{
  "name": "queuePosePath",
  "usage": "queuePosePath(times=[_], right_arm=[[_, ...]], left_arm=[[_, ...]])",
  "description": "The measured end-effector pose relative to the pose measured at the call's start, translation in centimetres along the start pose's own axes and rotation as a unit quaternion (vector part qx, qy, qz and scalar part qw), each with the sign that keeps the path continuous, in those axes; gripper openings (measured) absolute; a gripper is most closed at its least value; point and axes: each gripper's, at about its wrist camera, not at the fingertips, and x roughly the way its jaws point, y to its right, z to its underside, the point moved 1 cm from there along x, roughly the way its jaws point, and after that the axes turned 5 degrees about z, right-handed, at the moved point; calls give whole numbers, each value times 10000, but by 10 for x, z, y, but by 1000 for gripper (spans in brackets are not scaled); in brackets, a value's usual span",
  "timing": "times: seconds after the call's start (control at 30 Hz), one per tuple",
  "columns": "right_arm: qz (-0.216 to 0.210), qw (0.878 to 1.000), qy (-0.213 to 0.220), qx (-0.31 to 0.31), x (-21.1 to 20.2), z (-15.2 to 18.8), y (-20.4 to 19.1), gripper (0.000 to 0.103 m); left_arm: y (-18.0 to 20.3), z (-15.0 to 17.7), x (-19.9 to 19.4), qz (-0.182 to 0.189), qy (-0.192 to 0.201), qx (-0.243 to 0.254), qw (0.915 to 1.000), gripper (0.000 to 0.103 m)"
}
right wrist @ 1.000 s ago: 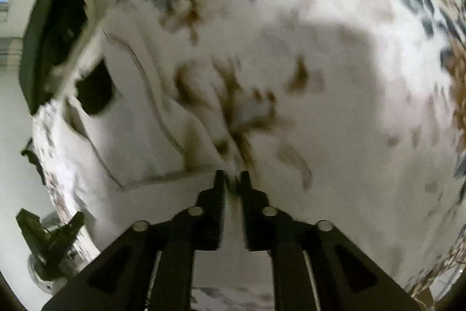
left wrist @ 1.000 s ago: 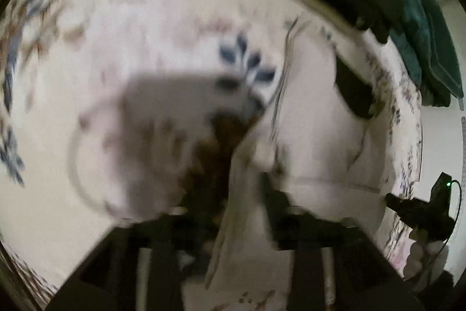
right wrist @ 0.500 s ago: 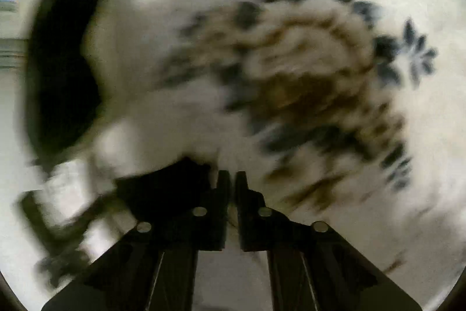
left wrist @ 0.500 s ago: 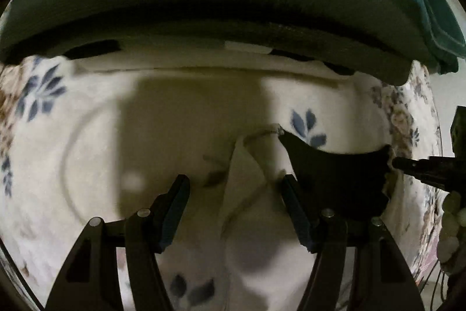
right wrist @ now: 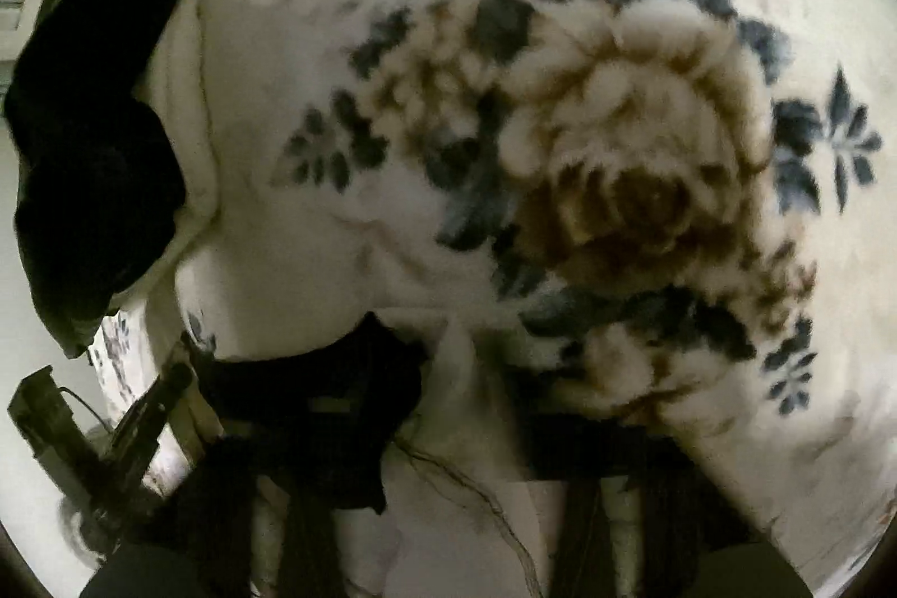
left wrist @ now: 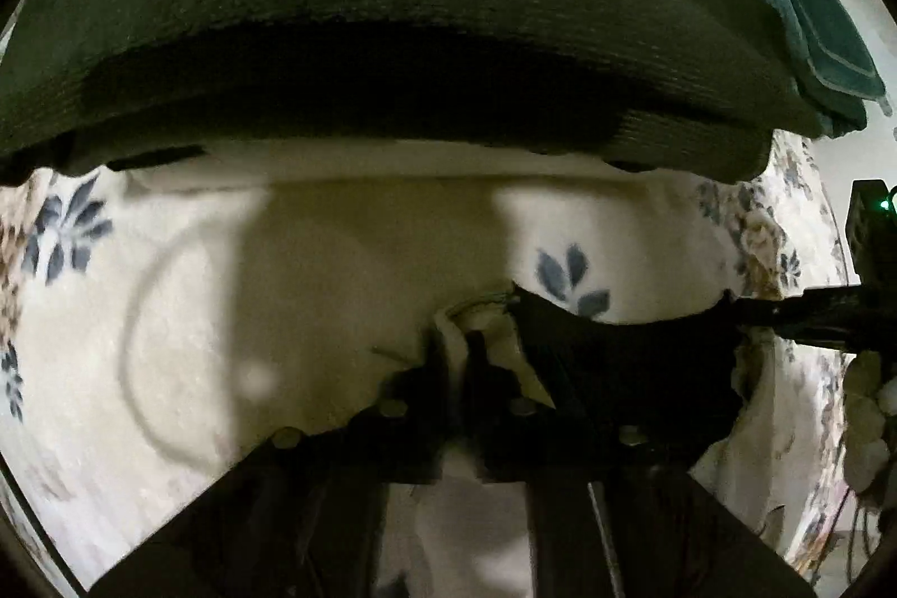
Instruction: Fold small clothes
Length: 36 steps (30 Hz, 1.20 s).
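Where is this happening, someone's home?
Probably a bedroom: the work surface is a soft floral blanket, a folded dark green blanket sits at its far edge, and a small white garment lies on it.

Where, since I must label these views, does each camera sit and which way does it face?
Left wrist: on the left tongs, looking low across the sheet toward the blanket; its own tongs show at the bottom, shut on the garment.
Right wrist: on the right tongs, looking down at the sheet's flower print; its own tongs are a blur at the bottom, partly under the garment.
Shared: sheet, blanket and garment; each view catches the other tongs at its edge.
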Motion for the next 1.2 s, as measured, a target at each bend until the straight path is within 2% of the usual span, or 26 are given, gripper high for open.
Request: queuePosePath(times=[0.13,0.3,0.4,0.53,0.7,0.83,0.9,0.93,1.0,1.03,1.07,1.1,1.13,1.17,1.2], right_arm=[[-76,9984,518,-212,-31,16,-12,7],[-343,9956,836,-255,-80,45,-7,6],[-583,9936,935,-256,-108,77,2,6],[-706,9927,936,-298,-132,139,11,6],[-713,9954,605,-219,-125,215,40,6],[-586,9982,107,-63,-97,267,68,6],[-415,9985,-353,69,-74,289,86,7],[-418,9974,-569,104,-66,296,92,9],[-361,9943,-988,153,-53,311,105,28],[-277,9936,-1082,184,-51,317,112,34],[-242,9937,-1061,252,-53,320,119,45],[-245,9940,-1011,326,-57,322,125,50],[-259,9943,-938,441,-61,321,132,50],[-298,9943,-866,541,-65,320,136,50],[-404,9940,-738,705,-69,315,142,50]], left_arm=[[6,8,-28,118,313,93,9994,4],[12,30,-84,272,687,-30,9973,4],[25,52,-116,359,825,-129,9959,4],[37,95,-151,448,810,-233,9954,4],[52,161,-167,394,580,-354,9969,4],[46,226,-148,311,-39,-549,9980,6],[38,256,-135,311,-496,-709,9958,8],[34,268,-131,296,-725,-821,9935,8],[24,289,-132,267,-997,-1097,9886,9],[18,295,-136,249,-1010,-1233,9869,14],[13,297,-142,229,-976,-1355,9857,22],[9,298,-145,237,-928,-1446,9848,28],[4,296,-149,275,-844,-1558,9838,41],[0,291,-153,299,-708,-1683,9827,48],[-4,283,-156,317,-538,-1800,9817,50]])
